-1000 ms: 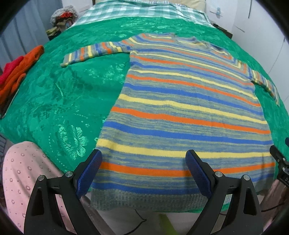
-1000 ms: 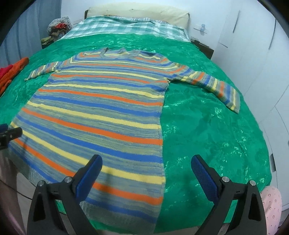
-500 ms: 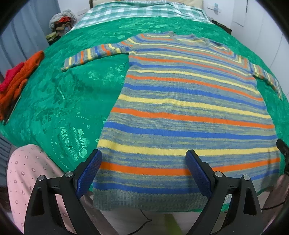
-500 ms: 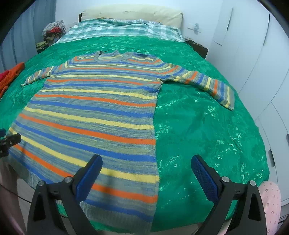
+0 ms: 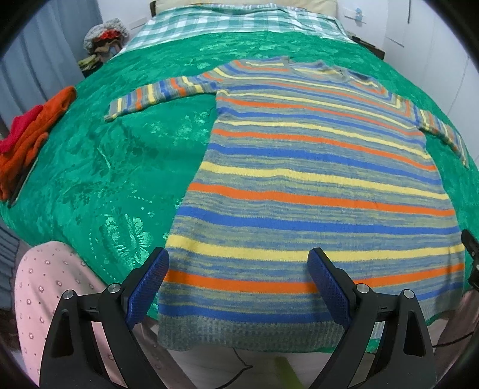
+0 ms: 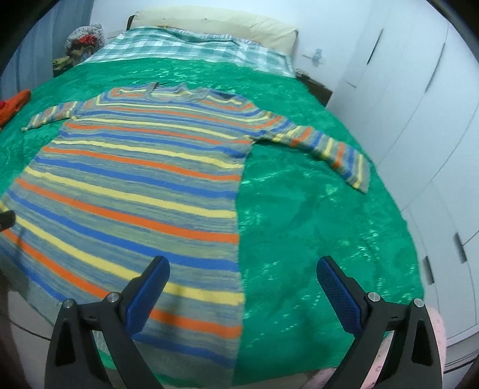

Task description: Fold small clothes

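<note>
Both tongs are spread wide with nothing between the pads: the left gripper [image 5: 238, 284] hangs over the bottom hem of the striped sweater [image 5: 314, 185], and the right gripper [image 6: 241, 291] sits over the sweater's right side edge near the hem, one blue pad over the knit and the other over bare bedspread. Neither one looks to be touching the fabric, though I can't say for sure from these angles. The sweater itself is spread flat, front up, on the green bedspread [image 5: 119, 167], neckline pointing away toward the head of the bed and the hem right at the near edge, a bit of the ribbed band drooping over it. Both sleeves are stretched out to the sides; the right sleeve [image 6: 326, 146] angles slightly back toward the hem, the left sleeve [image 5: 161, 92] lies almost straight out. Beyond the sweater's collar there's a green-and-white checked blanket [image 6: 185, 48] and past that a cream pillow [image 6: 227, 27]. Off to the sweater's left, at the bedspread's edge, sits a pile of orange and red clothes [image 5: 27, 137]. White wardrobe doors [image 6: 419, 119] run along the sweater's right, past the bed.
</note>
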